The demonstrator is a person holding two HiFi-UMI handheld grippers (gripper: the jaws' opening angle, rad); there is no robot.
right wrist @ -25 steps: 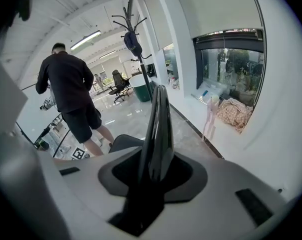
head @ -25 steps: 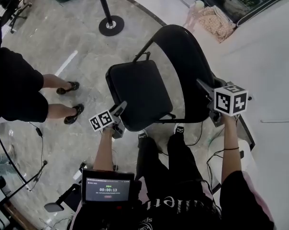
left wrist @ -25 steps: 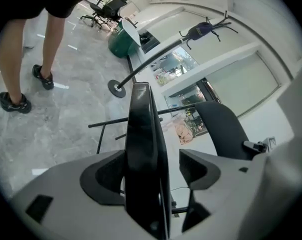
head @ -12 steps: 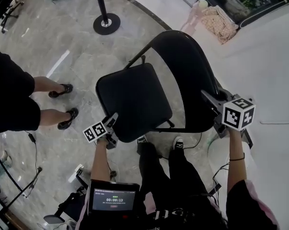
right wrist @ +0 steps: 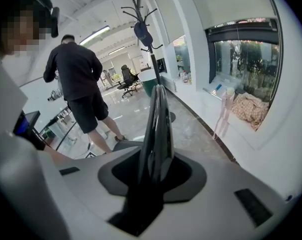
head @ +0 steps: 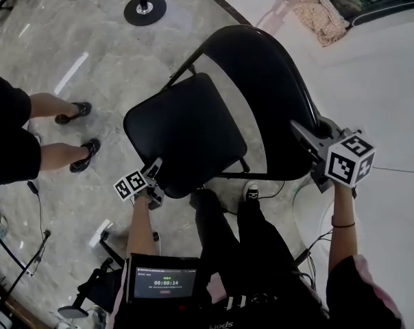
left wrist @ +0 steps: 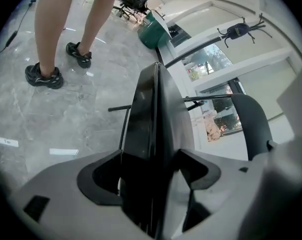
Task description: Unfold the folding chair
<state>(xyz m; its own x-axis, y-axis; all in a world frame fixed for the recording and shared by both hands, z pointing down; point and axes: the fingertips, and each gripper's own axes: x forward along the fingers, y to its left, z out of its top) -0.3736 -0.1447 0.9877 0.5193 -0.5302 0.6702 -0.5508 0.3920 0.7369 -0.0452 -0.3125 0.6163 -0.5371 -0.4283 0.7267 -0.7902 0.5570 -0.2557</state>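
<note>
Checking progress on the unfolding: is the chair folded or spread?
Spread, or nearly: the seat faces up, angled well away from the backrest.

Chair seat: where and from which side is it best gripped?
Its front edge, coming from in front: the seat is a thin pad hinged nearer the backrest, so that rim fits between jaws and likely gives leverage. The left hand-held gripper is shut on it there.

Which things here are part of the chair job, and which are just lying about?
Job:
seat
backrest
left gripper, clamped on seat
right gripper, clamped on backrest

Lying about:
stanchion base
beige cloth
bystander's shoes
</note>
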